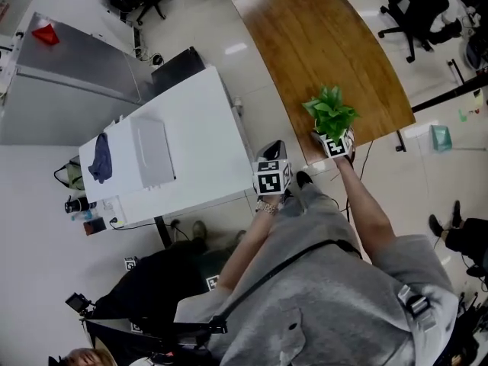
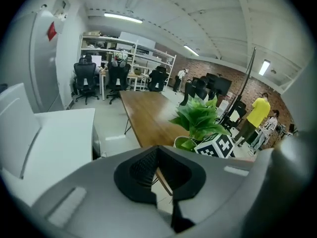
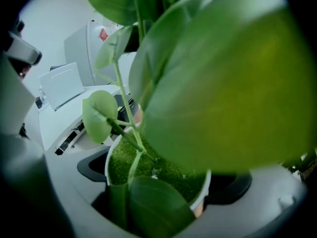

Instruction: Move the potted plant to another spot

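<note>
The potted plant [image 1: 329, 111] has broad green leaves and a white pot [image 3: 117, 148] topped with green moss. My right gripper [image 1: 336, 145] is shut on the pot at the near edge of the wooden table [image 1: 320, 44]. Whether the pot rests on the wood or hangs just above it is unclear. In the right gripper view the leaves [image 3: 223, 83] fill most of the picture and the pot sits between the jaws of the right gripper [image 3: 156, 177]. My left gripper [image 1: 272, 178] hangs shut and empty between the two tables. The left gripper view shows the plant [image 2: 198, 117] beyond the shut left gripper [image 2: 159, 155].
A white table [image 1: 198, 128] to the left carries a grey tray [image 1: 152, 151] and a dark blue cloth [image 1: 101, 158]. Office chairs [image 1: 415, 10] stand past the wooden table. A grey cabinet [image 1: 69, 82] is at the far left. People stand at the room's right [image 2: 257, 114].
</note>
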Available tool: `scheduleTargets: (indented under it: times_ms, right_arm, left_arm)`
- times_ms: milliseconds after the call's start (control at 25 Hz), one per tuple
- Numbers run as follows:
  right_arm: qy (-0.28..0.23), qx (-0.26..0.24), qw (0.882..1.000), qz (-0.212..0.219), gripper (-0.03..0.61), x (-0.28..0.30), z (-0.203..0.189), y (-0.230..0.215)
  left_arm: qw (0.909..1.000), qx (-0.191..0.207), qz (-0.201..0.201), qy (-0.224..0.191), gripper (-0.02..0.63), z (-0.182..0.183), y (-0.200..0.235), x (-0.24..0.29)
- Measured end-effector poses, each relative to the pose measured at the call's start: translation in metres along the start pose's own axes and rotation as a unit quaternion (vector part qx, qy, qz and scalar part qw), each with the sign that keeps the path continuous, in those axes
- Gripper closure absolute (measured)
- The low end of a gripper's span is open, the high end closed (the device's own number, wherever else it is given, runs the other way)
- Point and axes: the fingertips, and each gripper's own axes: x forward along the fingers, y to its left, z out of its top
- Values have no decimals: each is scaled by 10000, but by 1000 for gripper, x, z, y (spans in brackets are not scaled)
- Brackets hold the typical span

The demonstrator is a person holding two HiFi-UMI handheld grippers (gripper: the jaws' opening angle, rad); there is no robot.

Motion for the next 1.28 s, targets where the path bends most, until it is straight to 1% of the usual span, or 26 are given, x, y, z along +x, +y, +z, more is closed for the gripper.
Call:
scheduleTargets:
  times_ms: [120,240,360,520,680,880,1000,1160,1280]
  right_arm:
    - [368,-118,9991,-173,8,1,-12,-6]
    - [696,-178,9970,-301,-4,5,-27,-11]
    - [899,-158,9951,-381,-5,10,-40,-16]
    - [924,-92,9947,-446,-6,13,-44,-20]
    - [922,-289,9943,-455,-5,27,-39,-16]
    - [993,-448,9921,-615,-5,19,-36,-24]
    - [871,-336,9937,-616,-5,17,-40,-21]
    - [807,-126,9959,-397,-5,28,-48,-9]
    - [808,-90,9960,-381,-5,30,-45,-12]
  left_arm:
    - [9999,75,45,103,603,-4,-2,4]
    - [9998,71,118,146,603,-5,3,6]
    - [9997,52,144,163,603,-7,2,6]
    - [9998,71,165,104,603,-4,-6,5]
    - [9995,-42,294,106,603,-11,-12,1]
    - [9991,-152,373,91,603,-35,-20,-12]
    - [9991,-219,365,94,603,-57,-25,-27]
    - [9990,-268,330,-166,603,-77,-34,-52]
    - [9982,-345,340,-359,603,-90,-41,-77]
